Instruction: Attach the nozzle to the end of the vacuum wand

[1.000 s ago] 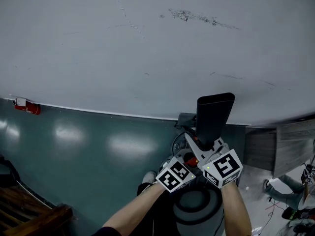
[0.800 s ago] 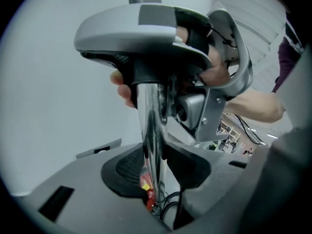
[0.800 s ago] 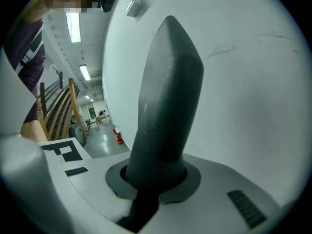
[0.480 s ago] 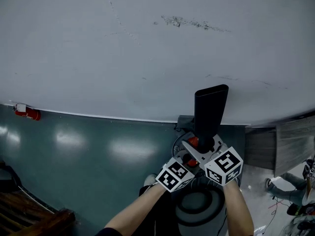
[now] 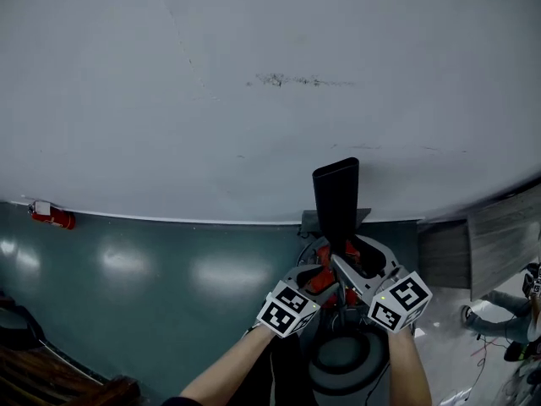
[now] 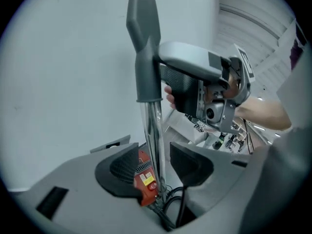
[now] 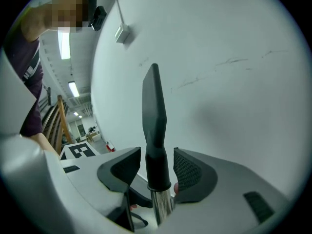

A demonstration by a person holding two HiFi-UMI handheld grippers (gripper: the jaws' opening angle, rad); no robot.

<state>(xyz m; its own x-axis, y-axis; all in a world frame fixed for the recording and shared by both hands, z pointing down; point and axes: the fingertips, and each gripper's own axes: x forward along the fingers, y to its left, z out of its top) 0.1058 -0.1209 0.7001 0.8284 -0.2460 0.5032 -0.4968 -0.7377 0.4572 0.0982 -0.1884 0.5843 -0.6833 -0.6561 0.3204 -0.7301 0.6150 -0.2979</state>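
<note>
wall: big pale wall (image 5: 254, 74) fills most of the head view, with a few scuffs on it
floor: glossy teal floor (image 5: 169, 269) runs along under the wall
vacuum: grey drum vacuum (image 5: 342, 358) sits right below the person's forearms, near the bottom edge
wand: shiny metal wand (image 6: 155, 140) stands pretty much upright out of the vacuum area, in front of the wall
nozzle: black flat nozzle (image 7: 155, 130) is already sitting on the top end of the wand, collar down over the tube and the wide flat mouth pointing up
right gripper: right gripper (image 7: 157, 172) is released, its jaws have just been opening. The nozzle's collar stands between the pads, with a sliver of gap on both sides
left gripper: left gripper (image 6: 158, 167) is let go too, and its jaws have also just been opening. It's lower down, with the bare metal tube between its pads, not squeezed
red box: small red box (image 6: 145, 182) with a yellow label sits just beside the wand's lower part, with black cable looping under it
</note>
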